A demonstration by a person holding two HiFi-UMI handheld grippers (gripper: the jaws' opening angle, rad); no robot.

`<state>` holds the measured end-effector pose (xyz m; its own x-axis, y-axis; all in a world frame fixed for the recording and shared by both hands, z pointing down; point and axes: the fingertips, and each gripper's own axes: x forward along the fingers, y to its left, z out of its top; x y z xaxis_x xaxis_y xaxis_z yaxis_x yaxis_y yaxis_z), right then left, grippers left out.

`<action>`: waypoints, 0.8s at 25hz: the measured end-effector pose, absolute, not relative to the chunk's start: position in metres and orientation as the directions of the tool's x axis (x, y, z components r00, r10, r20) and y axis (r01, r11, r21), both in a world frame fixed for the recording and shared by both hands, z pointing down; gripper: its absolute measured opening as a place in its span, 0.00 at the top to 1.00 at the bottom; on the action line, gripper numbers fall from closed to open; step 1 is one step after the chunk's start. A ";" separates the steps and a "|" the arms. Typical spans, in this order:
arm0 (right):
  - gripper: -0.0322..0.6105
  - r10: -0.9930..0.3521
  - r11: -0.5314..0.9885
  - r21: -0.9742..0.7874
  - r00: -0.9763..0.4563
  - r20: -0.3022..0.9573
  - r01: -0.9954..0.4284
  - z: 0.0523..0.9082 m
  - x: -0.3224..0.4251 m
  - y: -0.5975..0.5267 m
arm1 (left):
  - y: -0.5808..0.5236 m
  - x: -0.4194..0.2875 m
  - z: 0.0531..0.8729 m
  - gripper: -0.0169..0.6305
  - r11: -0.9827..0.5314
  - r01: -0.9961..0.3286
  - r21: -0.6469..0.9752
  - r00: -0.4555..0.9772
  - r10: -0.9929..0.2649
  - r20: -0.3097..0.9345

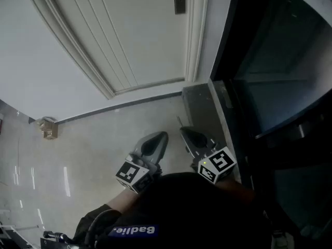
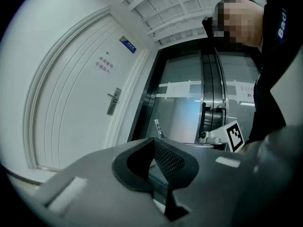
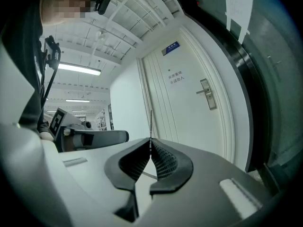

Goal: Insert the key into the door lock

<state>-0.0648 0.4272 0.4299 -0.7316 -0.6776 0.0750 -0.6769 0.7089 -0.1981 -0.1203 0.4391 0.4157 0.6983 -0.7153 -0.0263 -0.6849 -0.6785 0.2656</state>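
At the door [image 1: 129,30], key [image 3: 151,124] gripped, door lock [image 3: 207,94] well ahead.
On our left, the left gripper [image 2: 153,140] is pinched shut on nothing. Beside it our right gripper [image 3: 150,142] clamps the key, long axis running straight out along the jaws toward the door. We judge the door lock sits well apart, ahead, higher and right of the key tip, so the right hand reaches.

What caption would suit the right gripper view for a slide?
Right gripper shut on a thin key, facing the lock on the white door.
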 end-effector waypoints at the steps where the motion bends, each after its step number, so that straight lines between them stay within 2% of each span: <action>1: 0.93 -0.677 0.710 -0.197 -0.732 0.074 -0.676 0.429 -0.065 0.427 | 0.440 -0.120 0.415 0.94 -0.679 -0.685 0.264 0.698 -0.715 -0.027; 13: 0.93 -0.645 0.738 -0.217 -0.763 0.052 -0.639 0.426 -0.063 0.427 | 0.443 -0.114 0.414 0.94 -0.660 -0.702 0.269 0.682 -0.731 -0.015; 20: 0.93 -0.618 0.760 -0.236 -0.785 0.026 -0.606 0.419 -0.033 0.414 | 0.435 -0.087 0.411 0.94 -0.628 -0.730 0.270 0.653 -0.757 0.005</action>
<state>-0.0330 0.4136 0.4193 -0.7854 -0.6184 0.0261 -0.6060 0.7597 -0.2358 -0.0870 0.4348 0.4109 0.6531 -0.7572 0.0054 -0.7301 -0.6278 0.2699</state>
